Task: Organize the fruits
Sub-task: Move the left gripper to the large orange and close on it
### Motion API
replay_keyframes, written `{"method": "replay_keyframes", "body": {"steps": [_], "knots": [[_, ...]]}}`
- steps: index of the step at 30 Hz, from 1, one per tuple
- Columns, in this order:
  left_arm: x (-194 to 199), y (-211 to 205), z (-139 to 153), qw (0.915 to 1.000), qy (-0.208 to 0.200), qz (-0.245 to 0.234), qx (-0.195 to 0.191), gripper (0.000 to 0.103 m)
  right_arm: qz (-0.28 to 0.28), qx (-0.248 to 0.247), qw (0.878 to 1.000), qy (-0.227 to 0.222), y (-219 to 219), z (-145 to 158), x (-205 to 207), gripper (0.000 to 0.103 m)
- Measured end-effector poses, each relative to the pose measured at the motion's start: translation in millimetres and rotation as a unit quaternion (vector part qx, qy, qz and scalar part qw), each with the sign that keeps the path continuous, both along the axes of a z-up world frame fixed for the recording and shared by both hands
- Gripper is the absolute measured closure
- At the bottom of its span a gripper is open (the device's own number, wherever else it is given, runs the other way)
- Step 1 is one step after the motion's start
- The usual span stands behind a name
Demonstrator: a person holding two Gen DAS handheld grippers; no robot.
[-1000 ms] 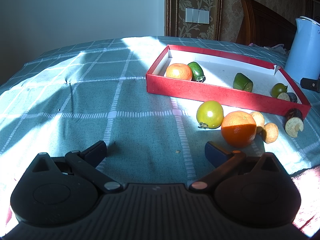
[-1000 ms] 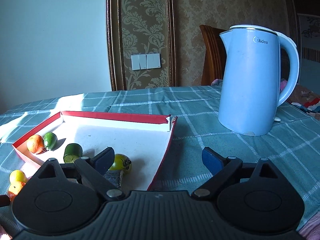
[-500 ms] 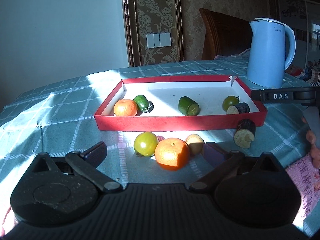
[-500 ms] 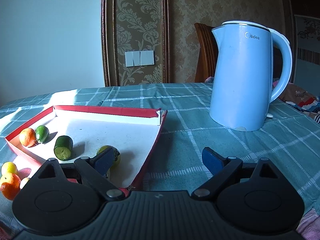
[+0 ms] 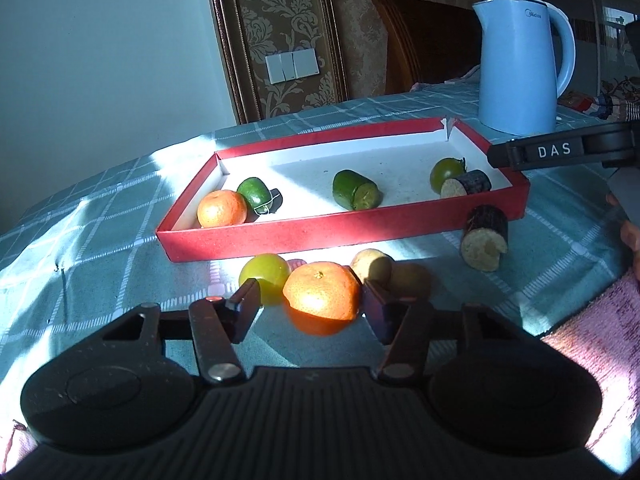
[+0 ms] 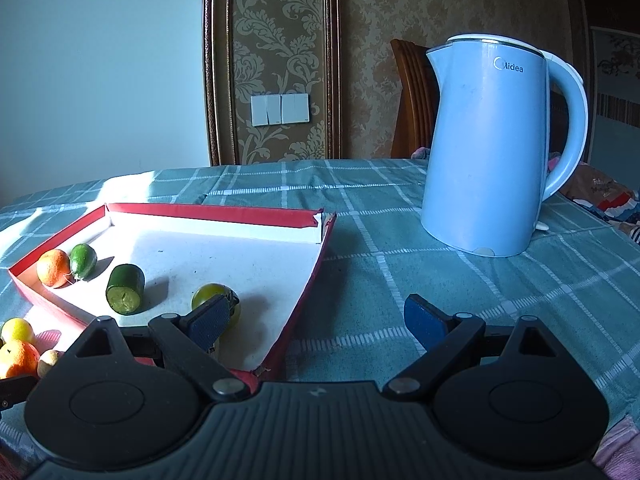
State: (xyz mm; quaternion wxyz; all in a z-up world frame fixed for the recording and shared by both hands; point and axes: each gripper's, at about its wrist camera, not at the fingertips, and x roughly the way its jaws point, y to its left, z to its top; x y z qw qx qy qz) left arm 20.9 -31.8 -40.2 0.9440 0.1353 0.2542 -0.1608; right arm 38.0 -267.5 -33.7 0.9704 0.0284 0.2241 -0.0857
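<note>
A red tray (image 5: 340, 232) with a white floor holds an orange (image 5: 222, 208), a green fruit (image 5: 254, 194), a cut green piece (image 5: 356, 190), a green tomato (image 5: 446, 172) and a dark cut piece (image 5: 466, 184). On the cloth in front lie a big orange (image 5: 322, 296), a yellow-green fruit (image 5: 266, 274), two small tan fruits (image 5: 372, 266) and a dark cut piece (image 5: 484, 232). My left gripper (image 5: 310, 306) is open with its fingers on either side of the big orange. My right gripper (image 6: 316, 320) is open and empty over the tray's near right corner (image 6: 304, 292).
A light blue kettle (image 6: 488, 148) stands on the checked green tablecloth (image 6: 380, 280) right of the tray. A wooden chair (image 6: 412, 96) and a wall with switches are behind the table. The person's pink sleeve (image 5: 592, 328) is at the right.
My left gripper swung right, moved in on the loose fruits, and its fingers narrowed around the big orange. My right gripper shifted a little to the right.
</note>
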Motion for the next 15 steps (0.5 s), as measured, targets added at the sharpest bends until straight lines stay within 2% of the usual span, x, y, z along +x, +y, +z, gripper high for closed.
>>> {"method": "replay_keyframes", "body": {"steps": [5,10,15], "knots": [[-4.2,-2.9,1.8,0.9999,0.001,-0.011,-0.003,0.050,0.001,0.000,1.000,0.004,0.1,-1.2,1.1,0.008],[-8.7,-12.3,-2.0,0.9995,-0.010,-0.018,0.023,0.051,0.002,0.000,1.000,0.007,0.0,-1.8,2.7,0.008],[-4.5,-9.3,-3.5,0.9997,-0.007,-0.009,0.020,0.059,0.002,-0.001,1.000,0.013,0.6,-2.7,4.2,0.008]]}}
